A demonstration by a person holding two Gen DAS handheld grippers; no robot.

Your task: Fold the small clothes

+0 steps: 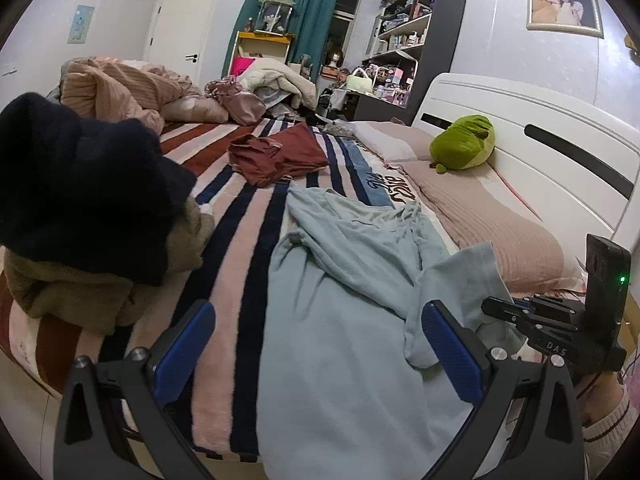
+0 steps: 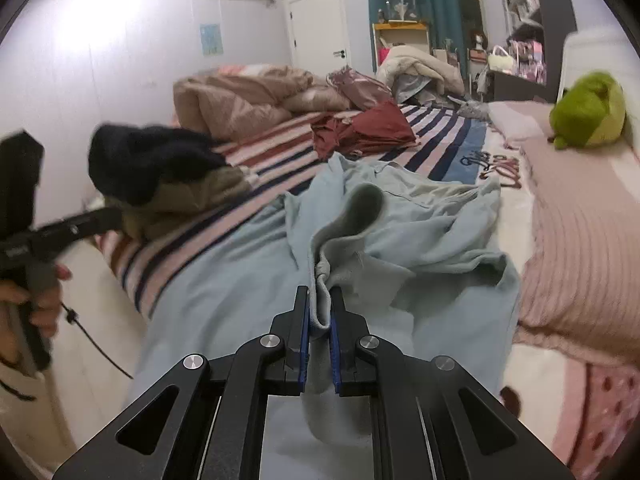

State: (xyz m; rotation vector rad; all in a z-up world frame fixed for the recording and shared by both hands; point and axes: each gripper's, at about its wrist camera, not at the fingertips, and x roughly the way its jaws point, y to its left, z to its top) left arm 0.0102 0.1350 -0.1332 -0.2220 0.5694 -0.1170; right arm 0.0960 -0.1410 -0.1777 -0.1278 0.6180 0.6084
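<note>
Right gripper [image 2: 320, 308] jaws pinched tight on light-blue shirt [image 2: 420, 224] fold between pads; left gripper [image 1: 320, 344] jaws wide open, empty, shirt beneath.

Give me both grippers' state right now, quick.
Left gripper: open, nothing between its pads, above the light blue garment.
Right gripper: shut on a fold of the light blue garment.

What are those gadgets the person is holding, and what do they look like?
Each hand holds a black pistol-style tool. The left gripper and right gripper both have angular black frames, silver bolts and blue ribbed pads inside the two fingers. One carries an upright black box with a green light; a thin black cord hangs from the other. A cream ribbed cuff shows.
</note>
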